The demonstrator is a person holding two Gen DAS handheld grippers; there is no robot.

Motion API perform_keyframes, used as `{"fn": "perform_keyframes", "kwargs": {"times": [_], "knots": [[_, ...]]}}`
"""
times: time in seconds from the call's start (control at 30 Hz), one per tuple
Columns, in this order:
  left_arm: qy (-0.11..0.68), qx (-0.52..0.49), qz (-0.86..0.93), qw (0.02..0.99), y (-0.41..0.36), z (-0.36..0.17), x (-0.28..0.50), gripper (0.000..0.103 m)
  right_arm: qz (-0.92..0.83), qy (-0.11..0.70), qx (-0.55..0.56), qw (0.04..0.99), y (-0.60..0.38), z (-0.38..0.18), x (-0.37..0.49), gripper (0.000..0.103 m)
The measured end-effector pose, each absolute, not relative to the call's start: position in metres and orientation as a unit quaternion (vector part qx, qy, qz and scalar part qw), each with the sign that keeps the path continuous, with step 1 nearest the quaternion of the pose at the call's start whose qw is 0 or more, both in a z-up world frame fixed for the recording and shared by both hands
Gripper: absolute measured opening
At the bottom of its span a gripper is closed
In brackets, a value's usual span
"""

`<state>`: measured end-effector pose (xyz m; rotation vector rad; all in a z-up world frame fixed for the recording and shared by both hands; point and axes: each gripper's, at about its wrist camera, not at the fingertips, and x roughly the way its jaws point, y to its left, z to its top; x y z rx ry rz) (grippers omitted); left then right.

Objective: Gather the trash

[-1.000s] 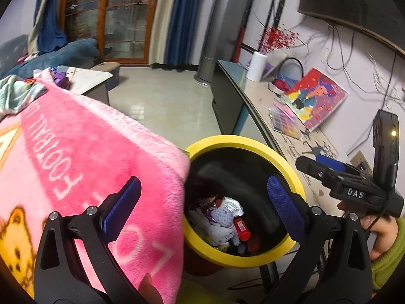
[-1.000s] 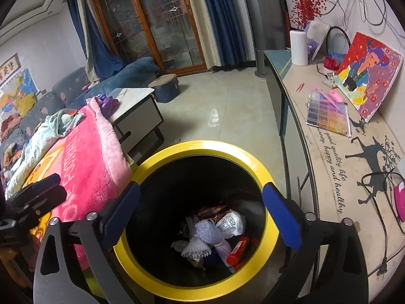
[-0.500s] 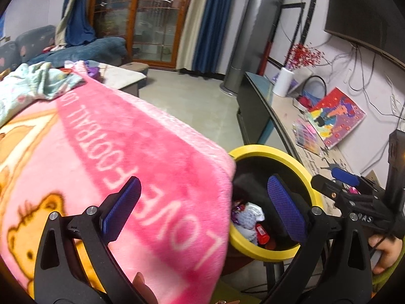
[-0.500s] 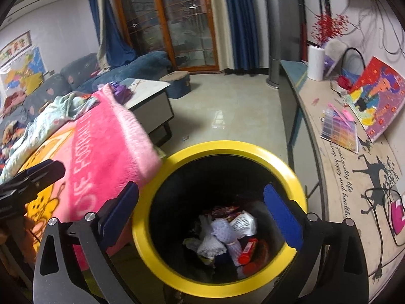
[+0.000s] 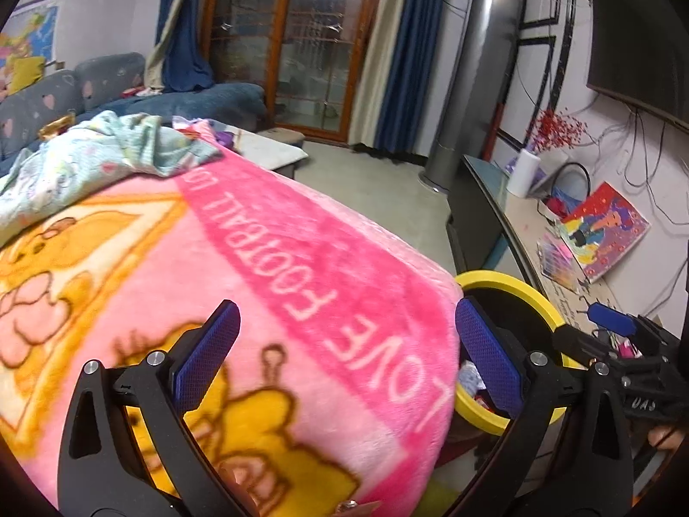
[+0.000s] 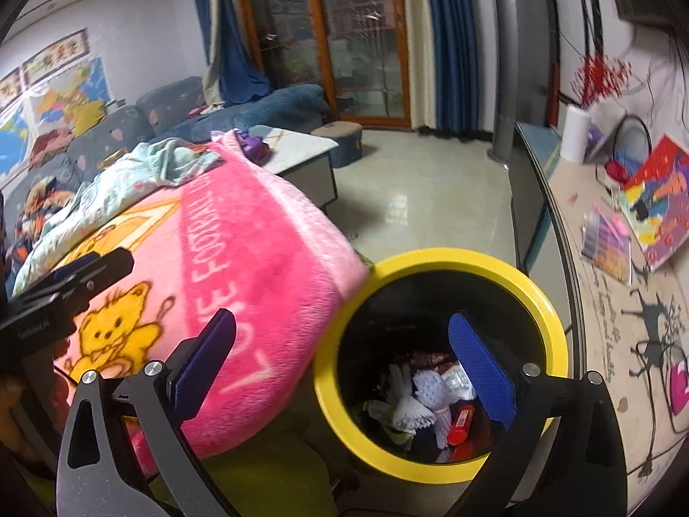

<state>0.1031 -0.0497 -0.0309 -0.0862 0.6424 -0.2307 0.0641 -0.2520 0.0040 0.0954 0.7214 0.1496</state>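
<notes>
A black bin with a yellow rim [image 6: 508,267] stands on the floor beside a pink blanket [image 6: 241,267]. Inside lie white foam nets [image 6: 409,405], wrappers and a red tube [image 6: 460,422]. My right gripper [image 6: 344,362] hovers over the bin's left rim, open and empty. My left gripper [image 5: 344,353] is open and empty over the pink blanket [image 5: 258,284], with the bin's rim [image 5: 512,280] at its right finger. The right gripper [image 5: 620,344] shows at the right edge of the left wrist view; the left gripper [image 6: 77,280] shows at the left of the right wrist view.
A long low cabinet [image 6: 611,310] runs along the right wall with a painting [image 6: 659,198], a colourful box [image 6: 607,250] and a white roll [image 6: 577,133]. A pale blue cloth [image 5: 99,159] lies on the blanket's far end. A coffee table [image 6: 301,151] and sofa [image 6: 181,107] stand beyond.
Both grippers have drawn up and back to the left, away from the bin. The blanket now fills most of the left wrist view and the bin sits lower right.
</notes>
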Motion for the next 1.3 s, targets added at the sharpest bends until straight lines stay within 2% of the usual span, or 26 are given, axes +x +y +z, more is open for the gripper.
{"fn": "perform_keyframes", "kwargs": {"times": [0.3, 0.6, 1.3], "knots": [[0.286, -0.044, -0.09, 0.953, -0.022, -0.022, 0.076, 0.092, 0.085, 0.264, 0.002, 0.961, -0.213, 0.023, 0.032, 0.096], [0.251, -0.037, -0.081, 0.964, -0.007, -0.019, 0.043, 0.092, 0.068, 0.194, 0.047, 0.977, -0.205, 0.037, 0.004, 0.096], [0.232, -0.05, -0.056, 0.97, 0.016, -0.016, 0.016, 0.092, 0.074, 0.197, 0.036, 0.977, -0.192, 0.026, -0.004, 0.096]]}}
